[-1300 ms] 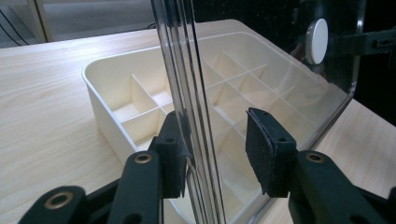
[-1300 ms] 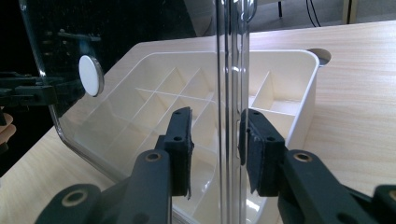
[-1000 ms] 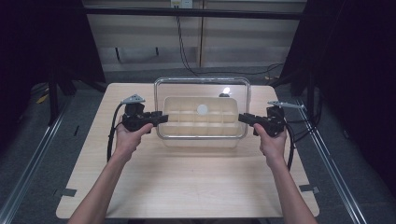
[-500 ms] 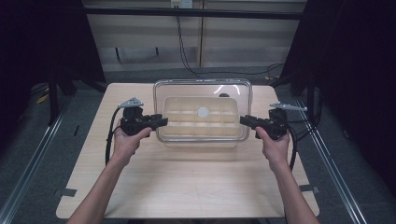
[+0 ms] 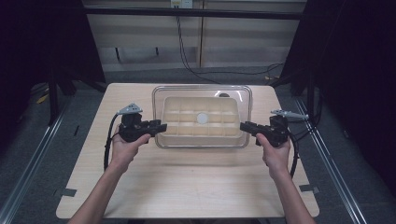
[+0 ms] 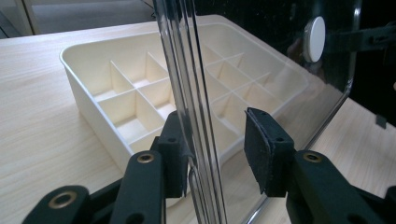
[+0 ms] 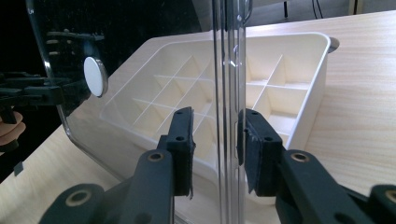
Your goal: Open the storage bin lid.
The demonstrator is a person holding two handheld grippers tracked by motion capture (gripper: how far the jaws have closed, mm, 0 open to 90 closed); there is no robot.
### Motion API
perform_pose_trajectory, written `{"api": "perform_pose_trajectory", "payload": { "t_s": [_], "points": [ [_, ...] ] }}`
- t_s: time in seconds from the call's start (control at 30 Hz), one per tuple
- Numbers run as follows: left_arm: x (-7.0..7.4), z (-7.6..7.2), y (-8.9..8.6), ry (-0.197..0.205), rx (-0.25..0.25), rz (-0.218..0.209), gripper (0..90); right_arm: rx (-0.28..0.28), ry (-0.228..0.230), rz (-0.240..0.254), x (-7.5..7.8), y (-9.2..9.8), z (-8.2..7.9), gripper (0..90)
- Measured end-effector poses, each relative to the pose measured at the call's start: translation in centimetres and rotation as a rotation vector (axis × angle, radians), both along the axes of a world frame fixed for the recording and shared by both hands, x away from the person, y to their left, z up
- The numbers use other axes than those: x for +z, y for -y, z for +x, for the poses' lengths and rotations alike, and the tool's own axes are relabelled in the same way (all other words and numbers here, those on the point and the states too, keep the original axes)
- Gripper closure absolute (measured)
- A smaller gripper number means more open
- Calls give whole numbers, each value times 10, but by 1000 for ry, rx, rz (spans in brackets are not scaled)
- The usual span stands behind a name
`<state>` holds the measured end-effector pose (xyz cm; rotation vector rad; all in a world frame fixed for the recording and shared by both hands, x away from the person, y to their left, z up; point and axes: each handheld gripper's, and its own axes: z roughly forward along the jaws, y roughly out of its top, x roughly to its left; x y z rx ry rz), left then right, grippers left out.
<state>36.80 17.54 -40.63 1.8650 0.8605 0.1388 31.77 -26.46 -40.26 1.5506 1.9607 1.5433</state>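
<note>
Dim room with pale wall panels and trailing cables at the back, dark drapes closing off both sides. Filling the middle of the high view, a light wooden desk [image 5: 187,186], carrying the work. Lying across the desk's far half, held level between two grippers, a clear lid [image 5: 201,87] with rounded corners, reaching past the tray beneath it on every side. Sitting under that lid, a cream tray [image 6: 88,88] split into a grid of small compartments, all looking bare; not possible to tell whether lid and tray are touching. Coming in from the near edge, two bare forearms, the left hand [image 5: 125,144] and right hand [image 5: 275,151] each gripping a black tool. Pointing inward at the lid's left end, the left gripper [image 5: 161,127], jaws clamped on the lid's rim, the rim passing between the pads in the left gripper view. Pointing inward at the opposite end, the right gripper [image 5: 243,126], jaws likewise clamped on the rim. Showing at the lid's centre, a small white round disc [image 5: 201,118].
</note>
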Motion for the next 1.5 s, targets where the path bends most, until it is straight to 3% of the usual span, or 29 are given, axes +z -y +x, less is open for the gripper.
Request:
{"api": "perform_pose_trajectory", "payload": {
  "t_s": [0.07, 0.73, 0.93, 1.07, 1.5],
  "points": [
    [-2, -1, -2, -15, -8, -11, 617, 7, -3, -6, 0, 0, -1, 674],
    [-9, -24, -8, -26, -25, 31, 618, 35, -2, -26, -8, -5, -23, 680],
    [-14, -33, -14, -33, -20, 28, 621, 47, 16, -29, -10, -10, -30, 681],
    [-20, -40, -17, -46, -19, 31, 622, 60, -8, -30, -18, -13, -34, 681],
    [-26, -60, -20, -70, -42, 51, 622, 90, -29, -44, -21, -16, -55, 689]
  ]
}}
